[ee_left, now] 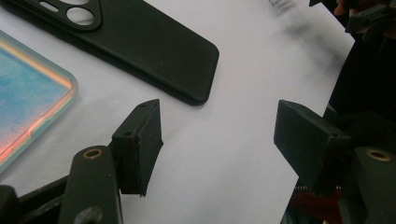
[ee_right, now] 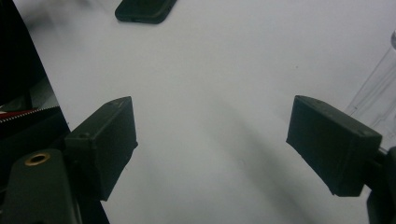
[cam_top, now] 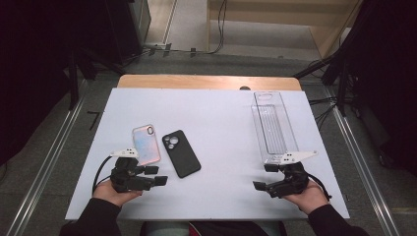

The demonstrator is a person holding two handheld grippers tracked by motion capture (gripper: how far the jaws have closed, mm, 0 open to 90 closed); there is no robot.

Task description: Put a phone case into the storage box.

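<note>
Black phone case (camera cutouts at its far end) lies flat on the white table, just right of the iridescent clear phone case. Nearest the person, the left gripper and right gripper rest with jaws apart, holding nothing. Farther right, 1 transparent plastic tray lies lengthwise.

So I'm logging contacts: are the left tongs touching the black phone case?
Apart. The left gripper view shows bare white table between the open left tongs and the black phone case.
</note>
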